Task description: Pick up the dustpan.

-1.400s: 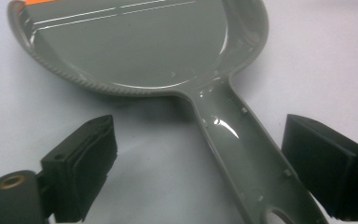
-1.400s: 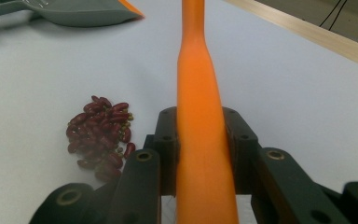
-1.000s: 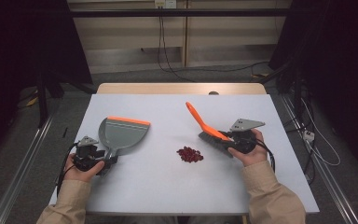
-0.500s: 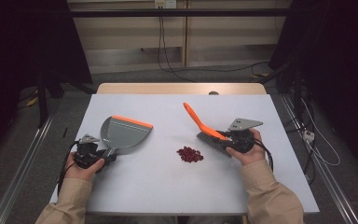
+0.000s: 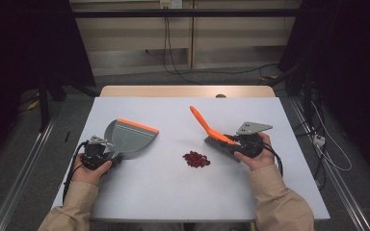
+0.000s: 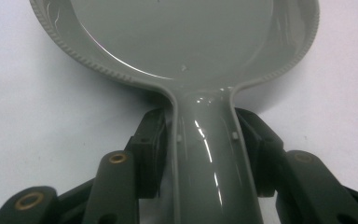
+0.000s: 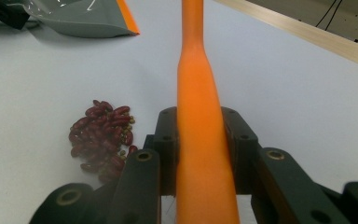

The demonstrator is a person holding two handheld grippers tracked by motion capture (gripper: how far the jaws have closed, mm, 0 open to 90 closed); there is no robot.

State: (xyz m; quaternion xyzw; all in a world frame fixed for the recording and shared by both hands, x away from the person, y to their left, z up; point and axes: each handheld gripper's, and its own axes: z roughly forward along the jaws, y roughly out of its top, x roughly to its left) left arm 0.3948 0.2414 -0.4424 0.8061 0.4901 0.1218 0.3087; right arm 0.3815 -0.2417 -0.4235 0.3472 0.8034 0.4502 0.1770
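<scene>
dustpan (image 6: 177, 46) front edge cut off; brush (image 7: 200, 140) bristles hidden below gripper.

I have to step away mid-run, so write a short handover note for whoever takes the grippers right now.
Left gripper: jaws have just been closing on the grey dustpan handle; pads now press both its sides.
Right gripper: shut on the orange brush handle, bristle end down by the hand, handle pointing up and away.
Red beans: one small pile on the white table, between dustpan and brush, touching neither.
Done: both tools gripped.
Left: likely bring the dustpan's orange lip to the pile, then sweep the beans in.
</scene>
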